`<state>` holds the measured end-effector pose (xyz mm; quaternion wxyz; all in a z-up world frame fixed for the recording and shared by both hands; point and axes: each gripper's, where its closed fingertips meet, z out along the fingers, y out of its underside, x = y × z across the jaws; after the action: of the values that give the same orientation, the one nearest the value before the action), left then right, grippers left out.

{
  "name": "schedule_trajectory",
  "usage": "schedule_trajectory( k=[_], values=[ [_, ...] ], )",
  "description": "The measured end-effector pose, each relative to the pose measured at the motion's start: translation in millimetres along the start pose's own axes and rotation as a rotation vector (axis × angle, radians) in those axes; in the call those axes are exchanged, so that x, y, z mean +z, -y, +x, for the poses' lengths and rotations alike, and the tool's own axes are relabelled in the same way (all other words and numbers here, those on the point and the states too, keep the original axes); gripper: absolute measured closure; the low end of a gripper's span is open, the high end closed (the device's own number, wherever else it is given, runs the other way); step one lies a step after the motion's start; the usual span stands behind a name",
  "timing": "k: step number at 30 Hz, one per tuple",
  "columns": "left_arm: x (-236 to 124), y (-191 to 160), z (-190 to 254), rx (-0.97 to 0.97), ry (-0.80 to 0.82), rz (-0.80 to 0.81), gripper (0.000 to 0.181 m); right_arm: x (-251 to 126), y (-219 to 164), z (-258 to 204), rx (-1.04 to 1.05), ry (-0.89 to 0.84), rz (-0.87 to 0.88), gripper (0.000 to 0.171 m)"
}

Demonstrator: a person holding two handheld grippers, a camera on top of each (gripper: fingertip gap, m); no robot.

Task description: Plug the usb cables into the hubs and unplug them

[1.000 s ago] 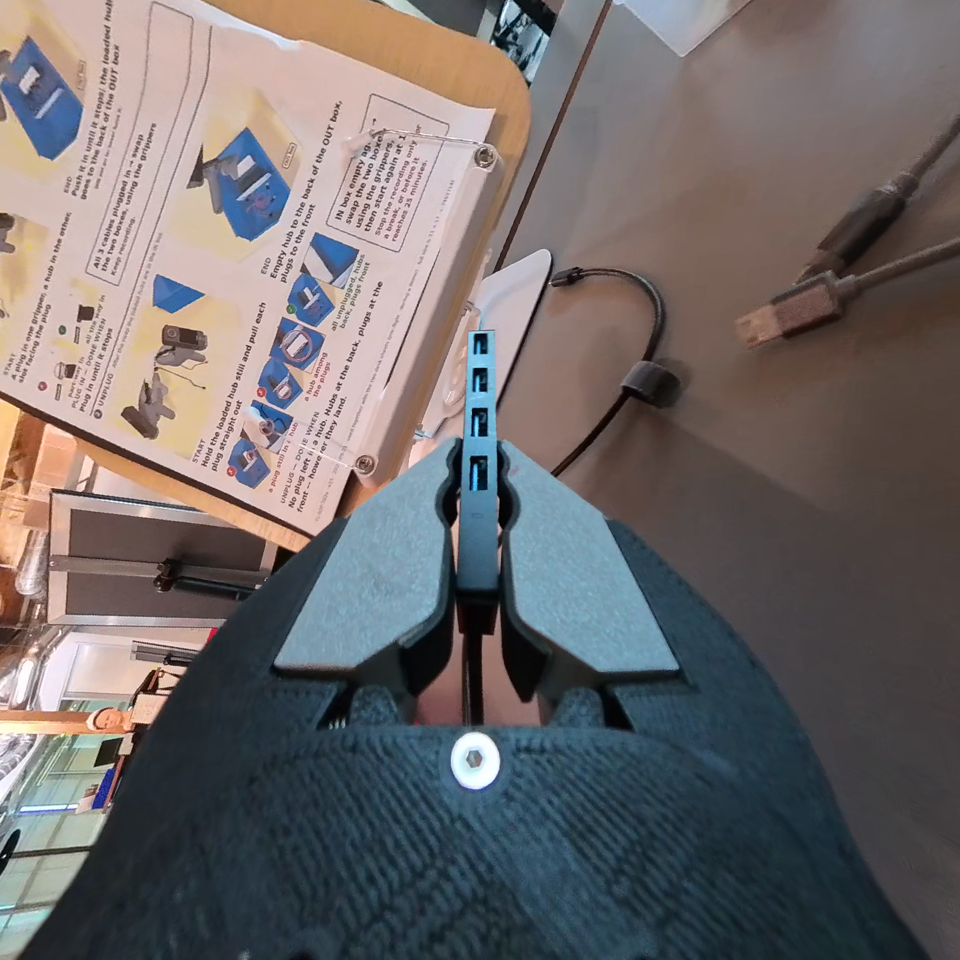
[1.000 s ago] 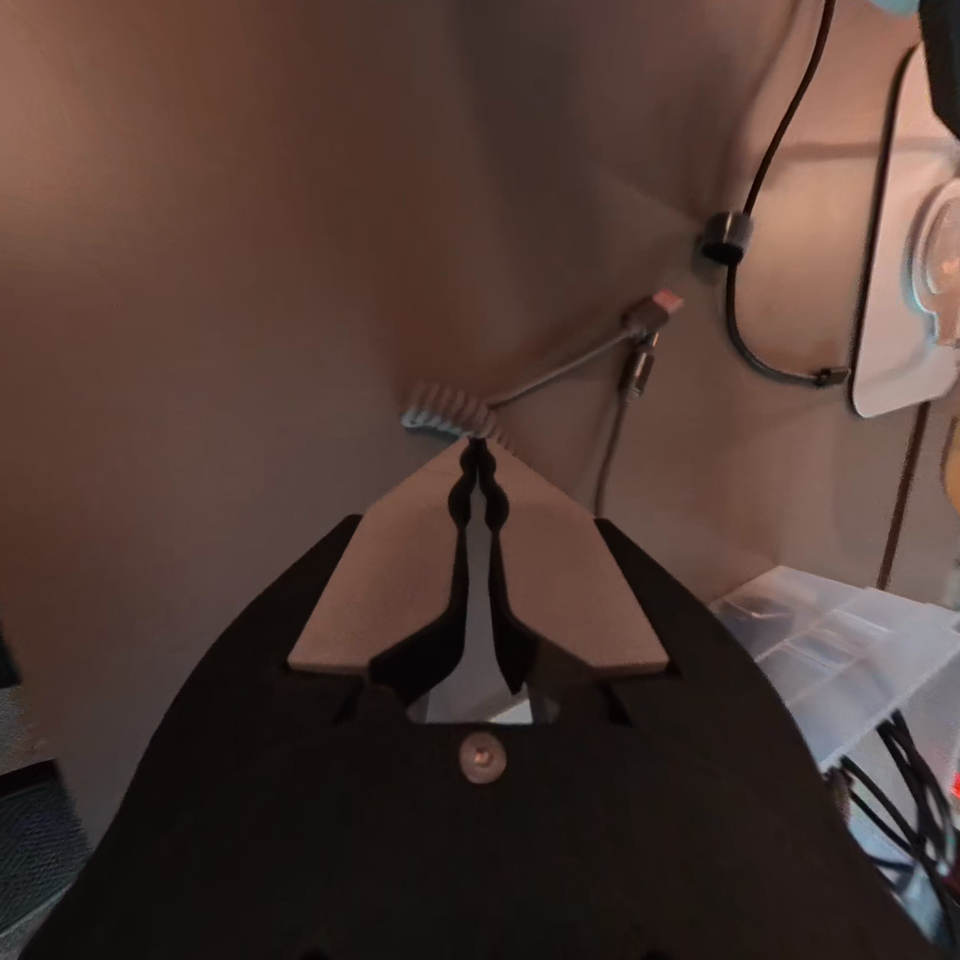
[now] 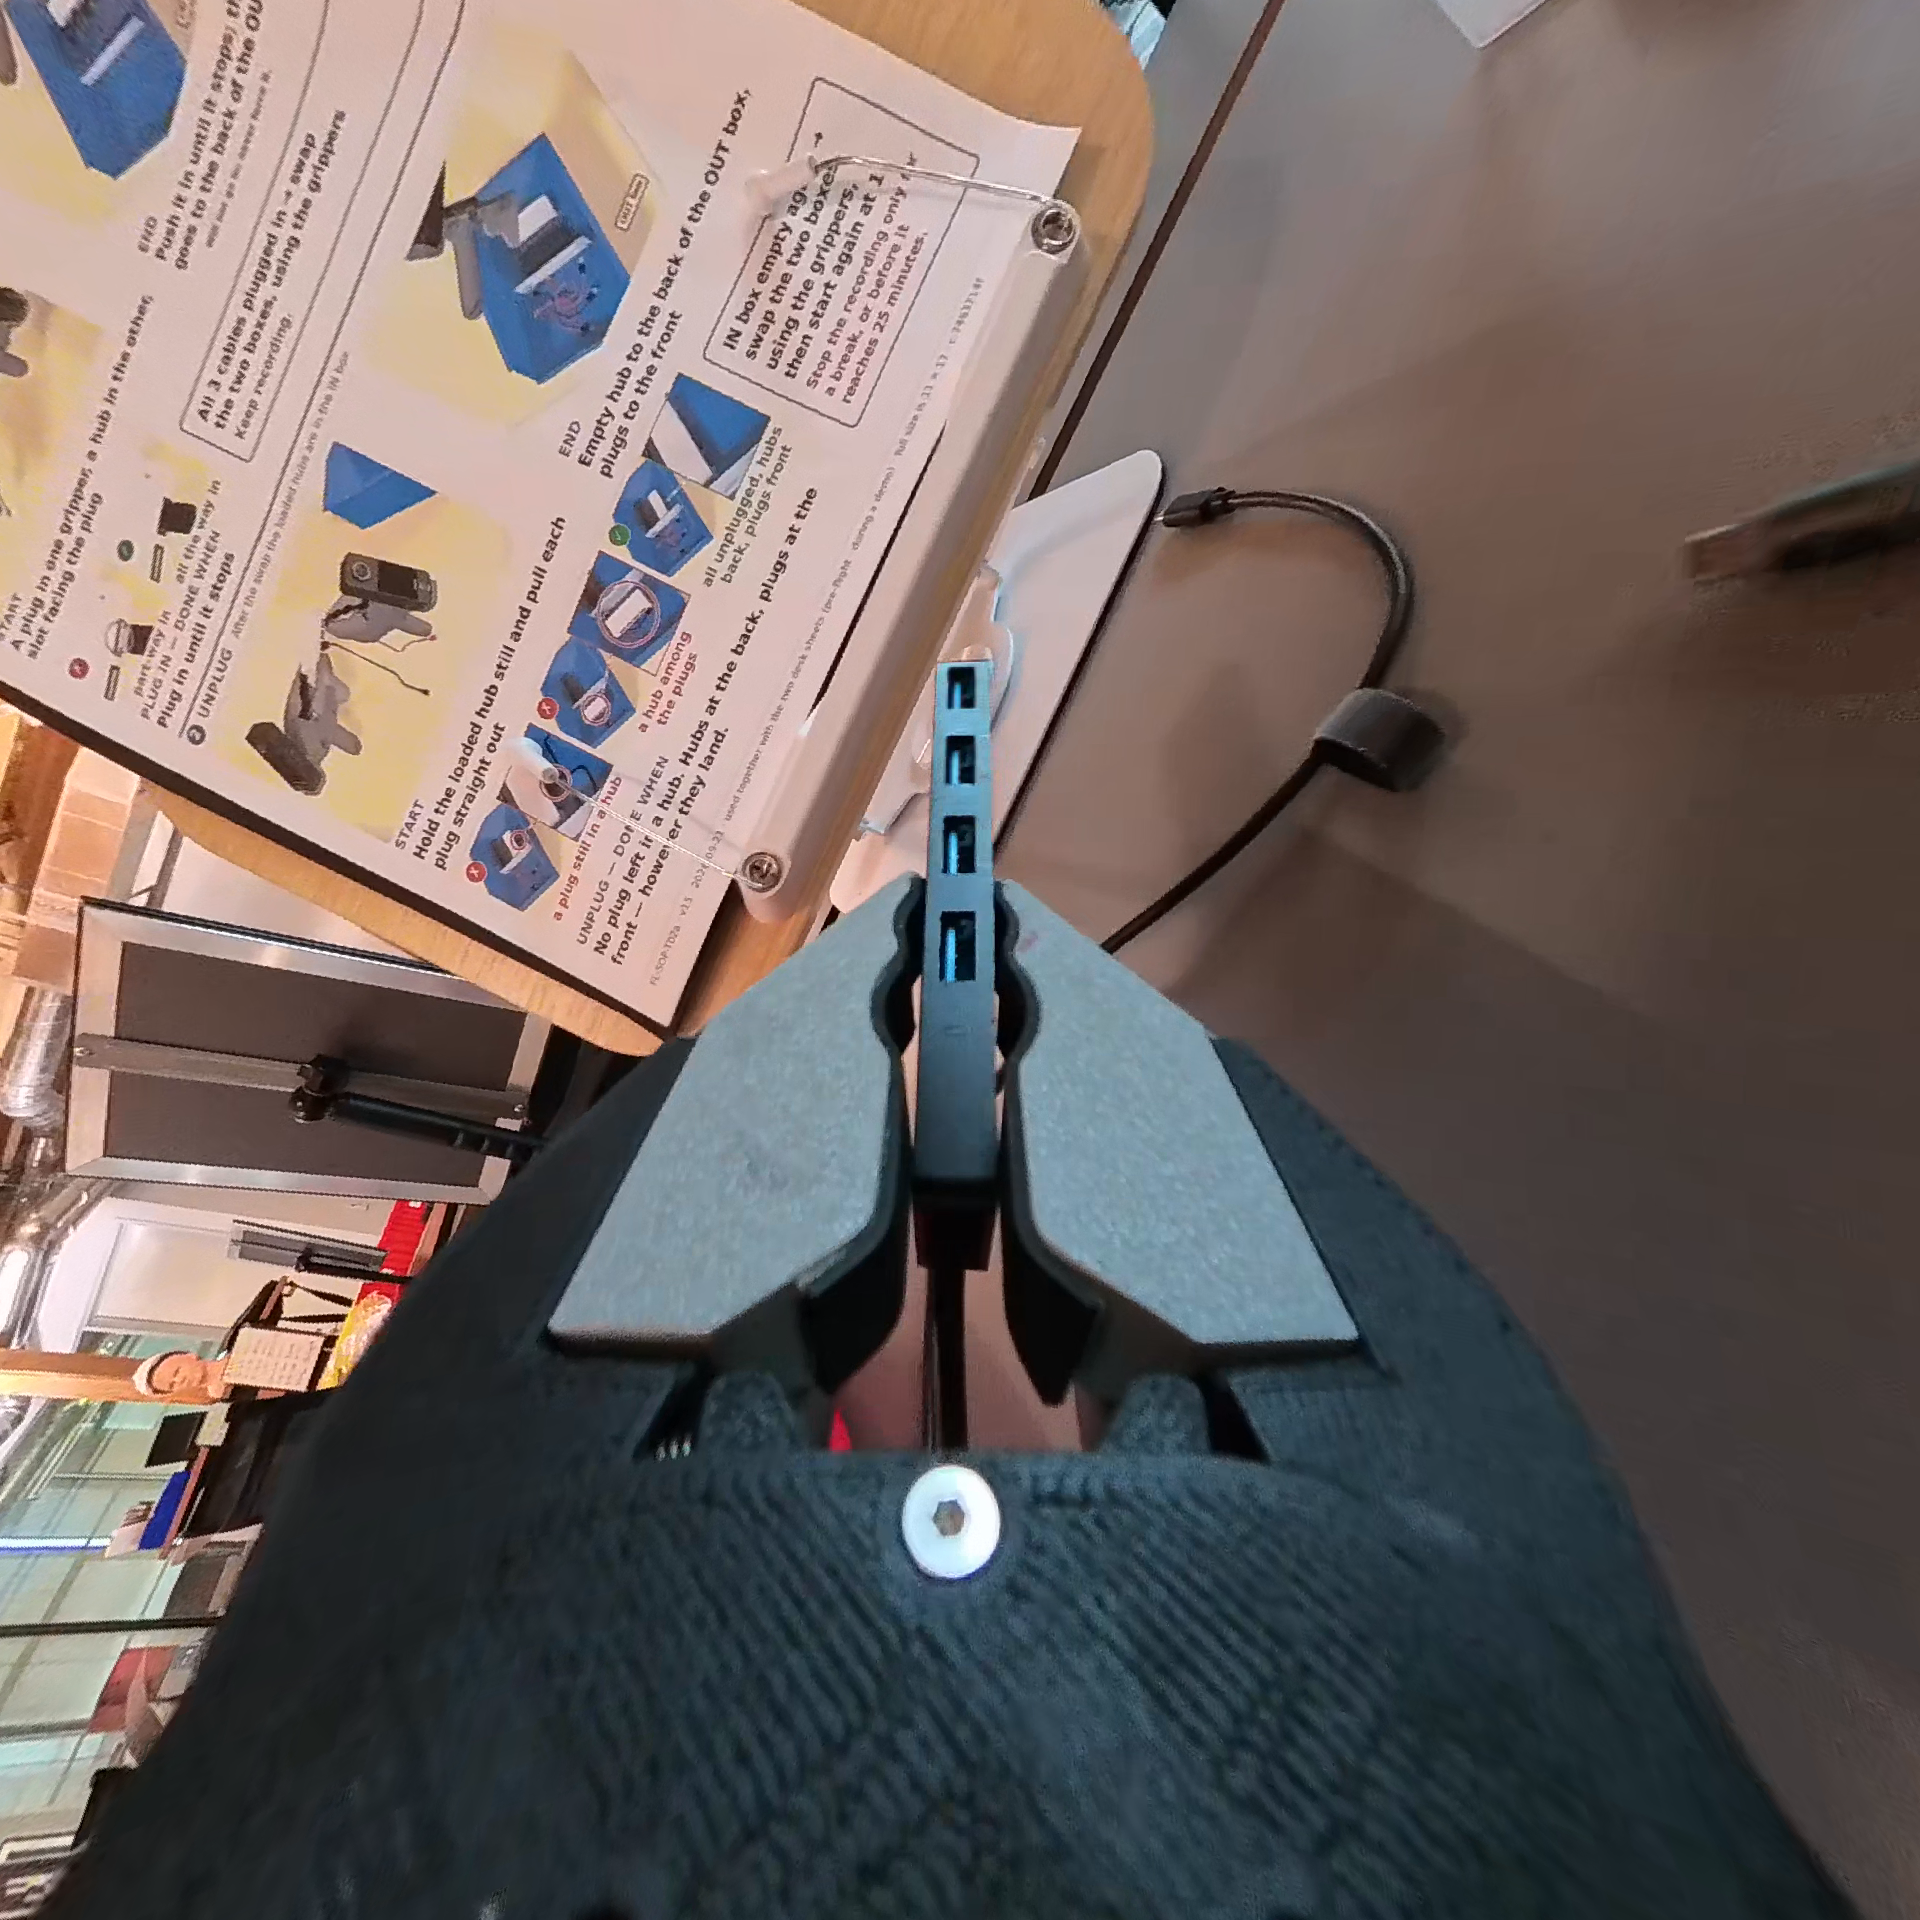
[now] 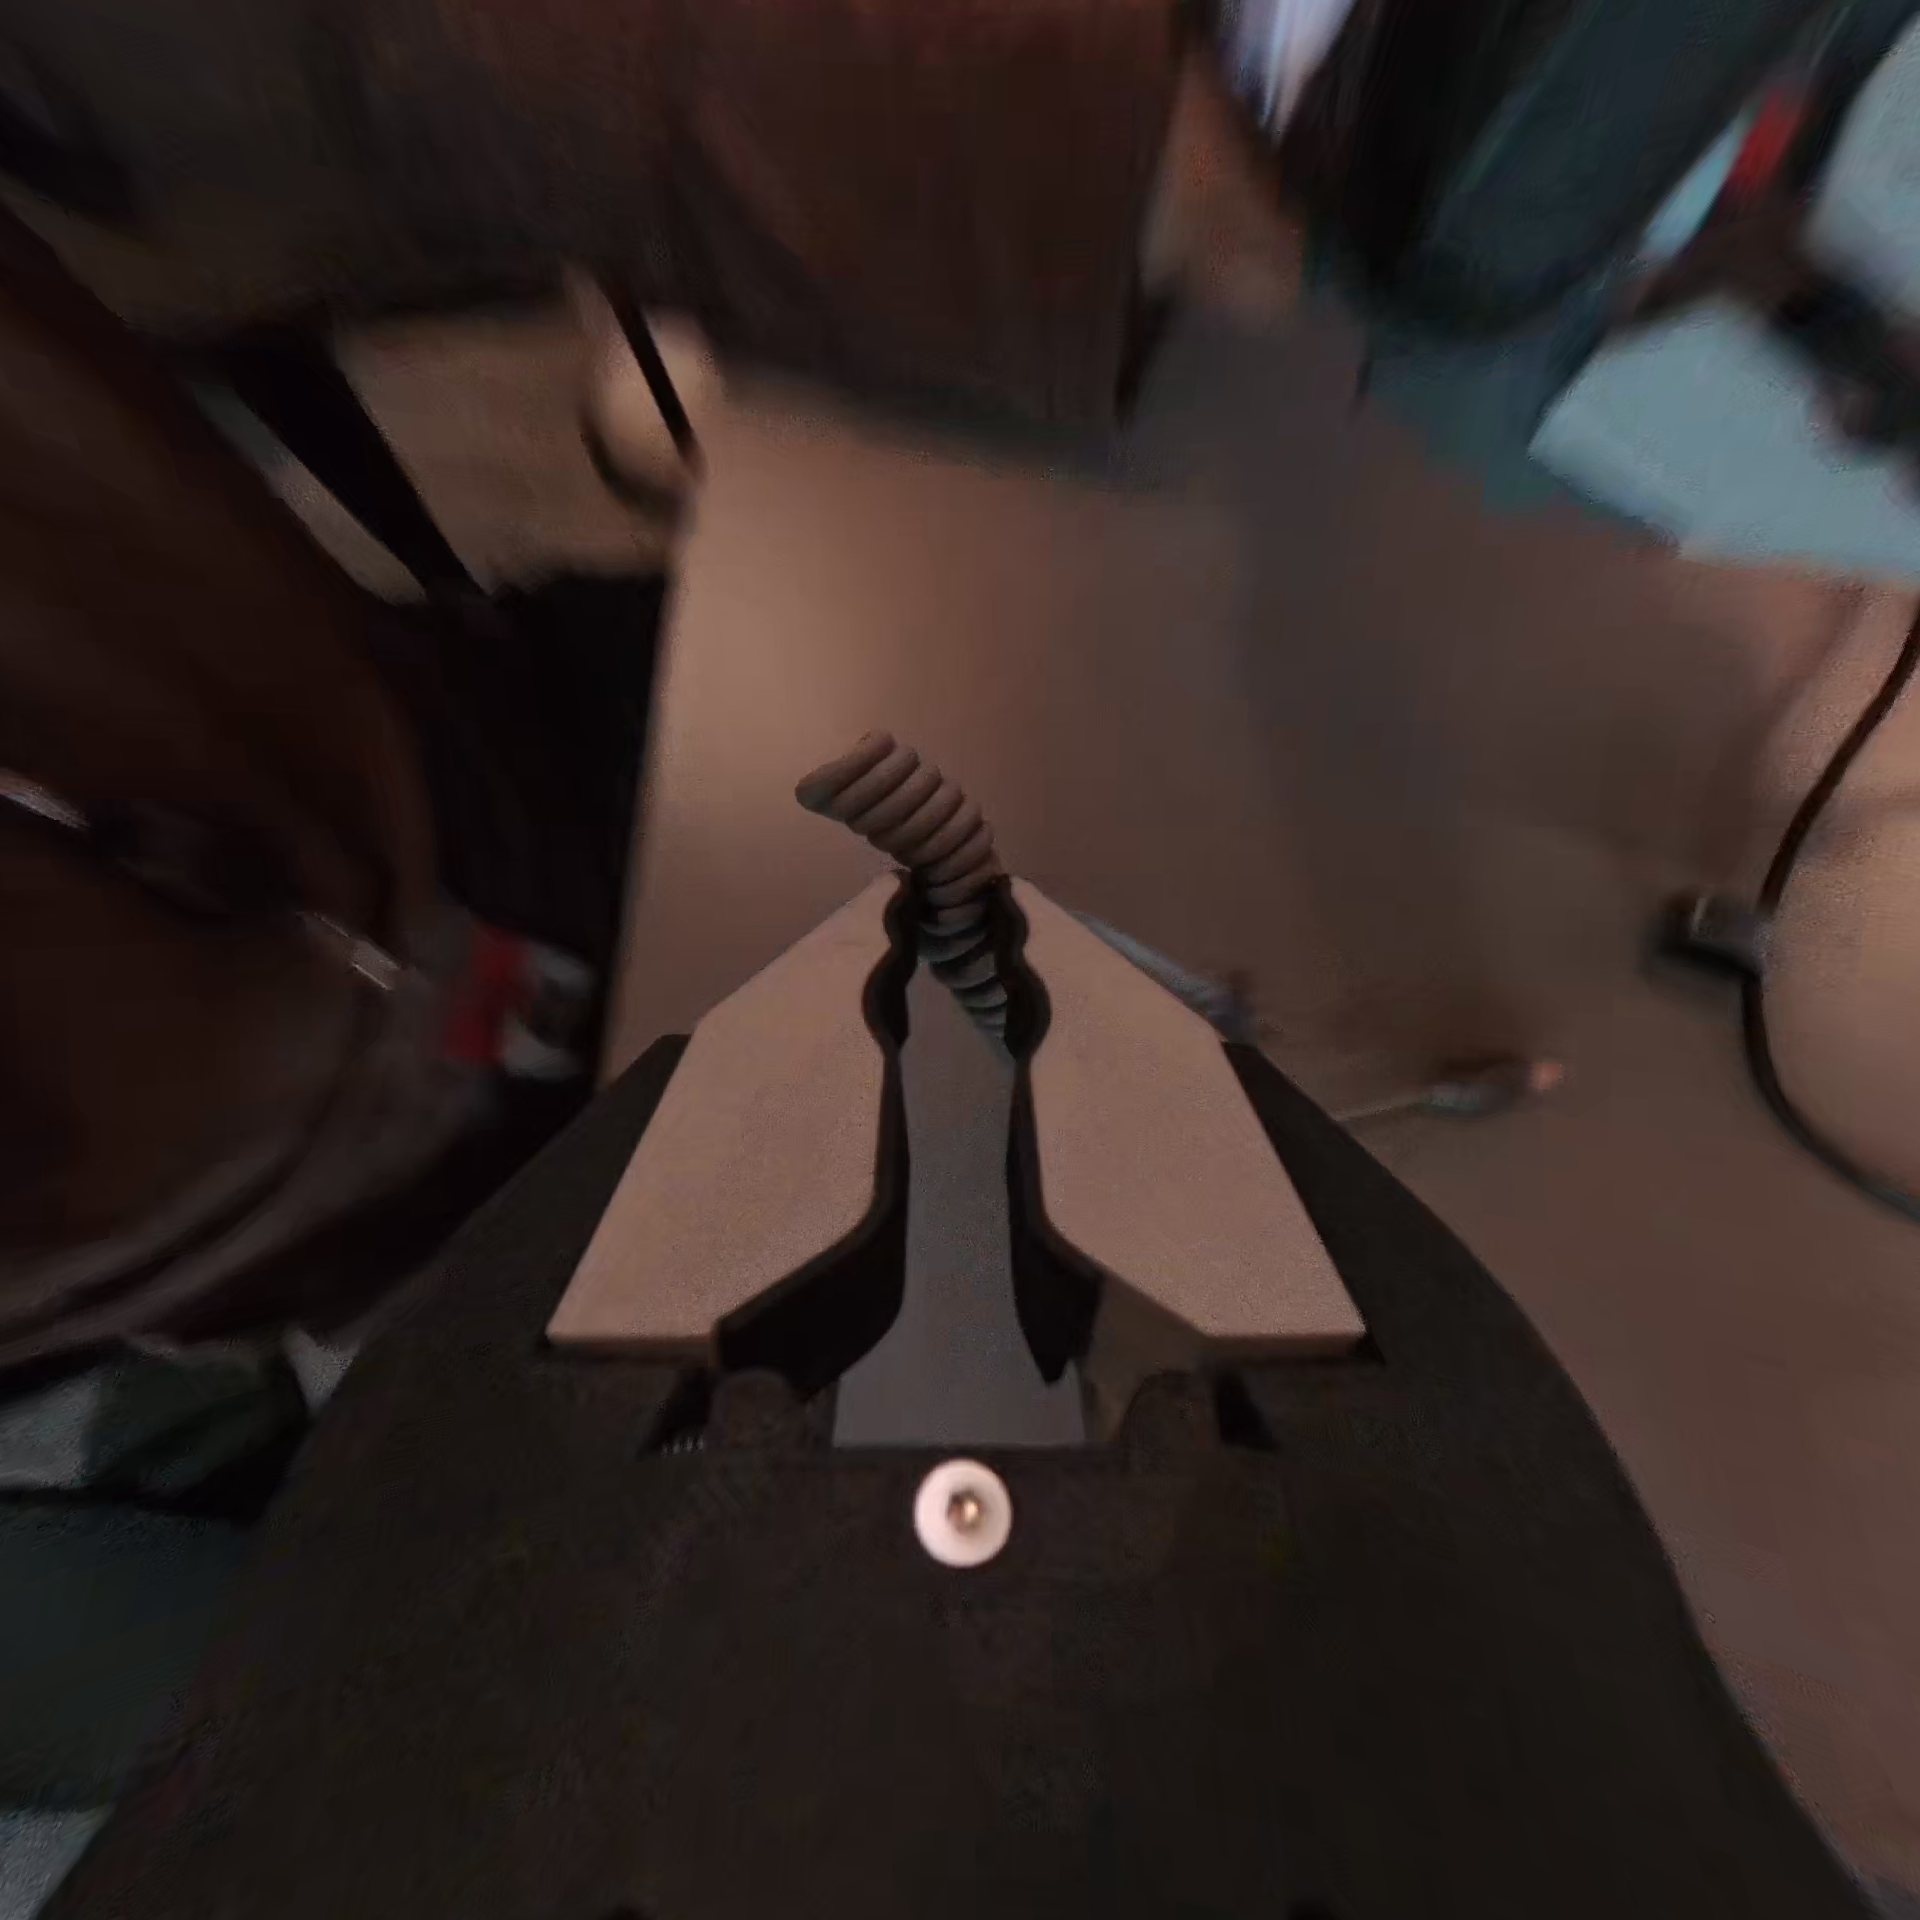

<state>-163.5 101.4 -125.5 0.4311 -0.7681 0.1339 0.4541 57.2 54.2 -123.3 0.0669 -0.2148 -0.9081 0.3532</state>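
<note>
Printed instruction sheet (image 3: 499, 436), upper left of left wrist view: legible text with blue-and-yellow diagrams. Right wrist view: nothing readable.

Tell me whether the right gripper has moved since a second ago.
Yes. The right gripper, shut on the coiled cable, has swung left: the black cable with its clip on the table now sits farther right and lower in its view, heavily blurred.

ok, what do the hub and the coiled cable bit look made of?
Hub: matte black, probably hard plastic, given crisp moulded edges and no shine; blue inserts show inside its ports. Coiled cable: dull grey ribbed sleeve bent where the right gripper pinches it, likely rubber or soft plastic; blur leaves that open.
</note>
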Motion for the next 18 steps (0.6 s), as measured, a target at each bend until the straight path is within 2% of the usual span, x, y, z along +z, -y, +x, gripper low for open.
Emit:
schedule_trajectory(
  k=[3,5,7,9,13,18],
  values=[
    [-0.6,-1.4,-3.5,-0.012,0.008,0.0,0.172,-54.3,57.6,-0.3,0.123,0.03,0.292,0.161],
    [-0.9,-1.8,-3.9,-0.025,0.004,0.002,0.172,-80.1,66.6,20.6,0.29,0.029,0.402,0.16],
    [-1.0,-1.6,-3.1,-0.023,0.004,0.001,0.173,-91.5,59.3,47.3,0.504,0.059,0.487,0.161],
    [-1.1,-0.5,-1.3,-0.015,0.001,0.002,0.173,-76.7,25.7,76.6,0.702,0.031,0.43,0.161],
    [-1.5,1.0,0.2,-0.001,0.001,0.003,0.173,-29.9,-39.9,109.6,0.953,-0.031,0.284,0.159],
    [-0.7,-1.4,-0.3,-0.006,-0.003,-0.002,0.172,-13.7,-60.0,130.4,0.976,-0.176,0.164,0.158]
  ],
)
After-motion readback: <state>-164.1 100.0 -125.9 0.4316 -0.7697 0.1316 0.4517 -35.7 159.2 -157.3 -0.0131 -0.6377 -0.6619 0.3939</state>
